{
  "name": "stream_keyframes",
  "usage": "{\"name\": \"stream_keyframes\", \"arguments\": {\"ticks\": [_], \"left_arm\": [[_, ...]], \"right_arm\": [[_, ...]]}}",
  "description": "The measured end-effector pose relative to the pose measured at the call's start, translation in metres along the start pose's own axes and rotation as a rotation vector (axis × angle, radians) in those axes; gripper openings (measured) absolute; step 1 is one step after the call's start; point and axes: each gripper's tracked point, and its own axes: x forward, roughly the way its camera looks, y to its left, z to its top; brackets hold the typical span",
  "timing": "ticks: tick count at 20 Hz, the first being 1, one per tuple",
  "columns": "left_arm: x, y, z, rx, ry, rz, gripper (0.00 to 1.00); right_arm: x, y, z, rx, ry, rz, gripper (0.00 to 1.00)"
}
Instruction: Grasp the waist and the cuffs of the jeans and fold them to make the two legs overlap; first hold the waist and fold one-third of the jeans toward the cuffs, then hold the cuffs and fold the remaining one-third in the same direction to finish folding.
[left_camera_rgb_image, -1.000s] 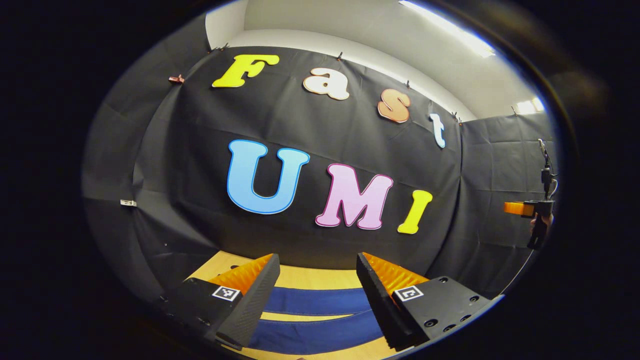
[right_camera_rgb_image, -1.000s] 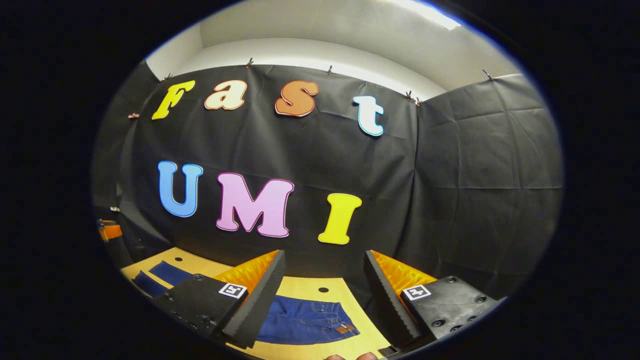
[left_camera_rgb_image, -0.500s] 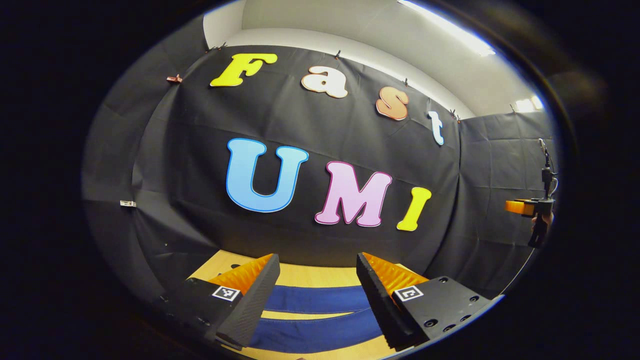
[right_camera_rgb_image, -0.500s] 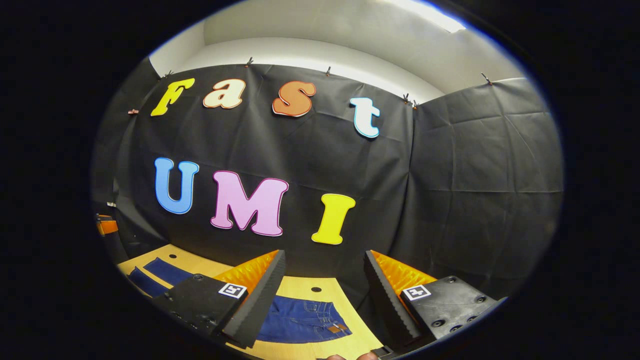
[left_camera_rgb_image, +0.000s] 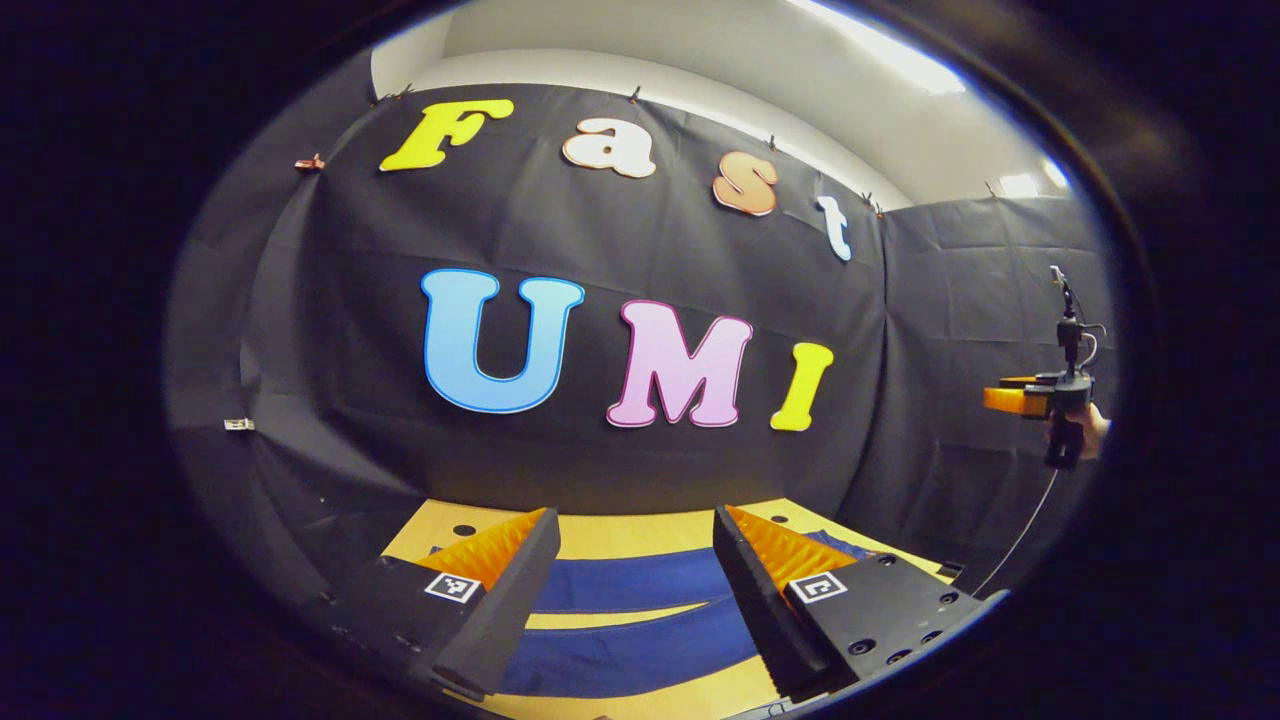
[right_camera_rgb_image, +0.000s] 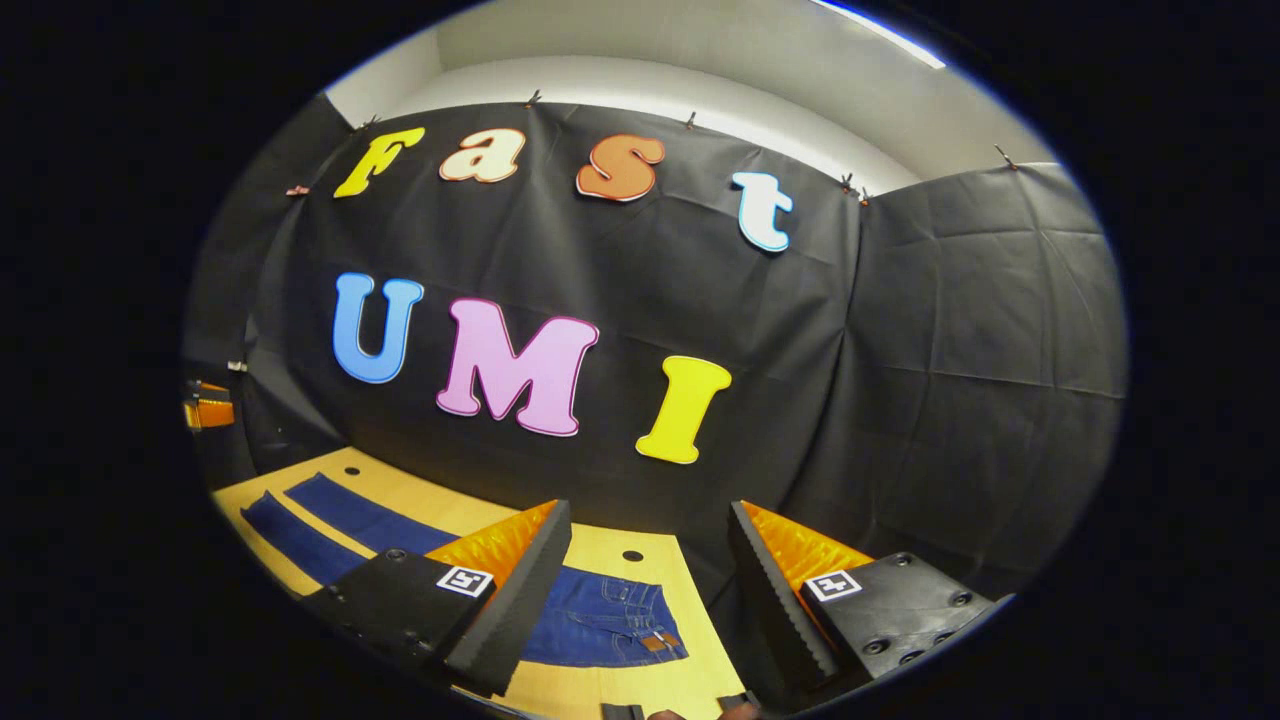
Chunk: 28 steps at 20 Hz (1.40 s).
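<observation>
Jeans (right_camera_rgb_image: 600, 625) lie flat and unfolded on the tabletop (right_camera_rgb_image: 640, 690); both grippers (left_camera_rgb_image: 625, 590) (right_camera_rgb_image: 640, 590) hover above them, spread, gripping nothing; every fold remains.

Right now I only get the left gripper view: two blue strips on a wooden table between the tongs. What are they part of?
Observer: They are the legs of a pair of jeans. The right gripper view shows the waist end lying flat on the table.
Operator: Is anything holding that waist?
Observer: No. The right tongs are open above it, with nothing between them.
Operator: How would I know the waist if I saw it?
Observer: A small brown patch sits on the waistband.
</observation>
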Motion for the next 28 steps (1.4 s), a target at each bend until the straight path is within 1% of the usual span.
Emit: {"name": "stream_keyframes", "arguments": {"ticks": [3,4,6,7,9,11,12,14,17,19,21,23,24,26,27,28], "left_arm": [[-0.002,0.013,-0.026,0.062,0.095,-0.057,0.96],[-0.002,0.018,-0.040,0.079,0.130,-0.078,0.96],[-0.006,0.029,-0.079,0.124,0.243,-0.123,0.96],[-0.007,0.035,-0.098,0.156,0.302,-0.140,0.96],[-0.010,0.050,-0.135,0.206,0.418,-0.178,0.96],[-0.009,0.067,-0.172,0.231,0.538,-0.204,0.94],[-0.007,0.078,-0.188,0.246,0.601,-0.208,0.94],[-0.003,0.098,-0.221,0.278,0.712,-0.231,0.95],[-0.006,0.118,-0.277,0.338,0.914,-0.312,0.95],[-0.012,0.124,-0.306,0.393,1.050,-0.396,0.95],[-0.018,0.123,-0.324,0.489,1.151,-0.488,0.95],[-0.030,0.123,-0.336,0.562,1.250,-0.551,0.96],[-0.036,0.122,-0.340,0.594,1.293,-0.581,0.96],[-0.044,0.116,-0.341,0.634,1.344,-0.641,0.96],[-0.045,0.112,-0.344,0.648,1.357,-0.658,0.96],[-0.045,0.117,-0.349,0.667,1.370,-0.654,0.96]], "right_arm": [[0.021,0.006,-0.035,-0.020,0.080,0.071,0.97],[0.028,0.011,-0.049,-0.025,0.110,0.100,0.97],[0.043,0.024,-0.081,-0.062,0.173,0.171,0.97],[0.049,0.032,-0.100,-0.088,0.209,0.218,0.97],[0.058,0.061,-0.135,-0.081,0.279,0.352,0.98],[0.070,0.077,-0.183,-0.116,0.390,0.444,0.98],[0.078,0.087,-0.197,-0.135,0.434,0.490,0.98],[0.081,0.106,-0.243,-0.175,0.556,0.612,0.98],[0.079,0.119,-0.314,-0.319,0.733,0.773,0.98],[0.078,0.122,-0.348,-0.425,0.833,0.879,0.99],[0.083,0.126,-0.387,-0.508,0.920,0.962,0.98],[0.077,0.128,-0.413,-0.535,1.028,1.026,0.99],[0.073,0.123,-0.428,-0.551,1.080,1.061,0.99],[0.067,0.108,-0.444,-0.627,1.140,1.131,0.99],[0.071,0.106,-0.451,-0.661,1.126,1.145,0.99],[0.072,0.104,-0.455,-0.679,1.136,1.132,1.00]]}}
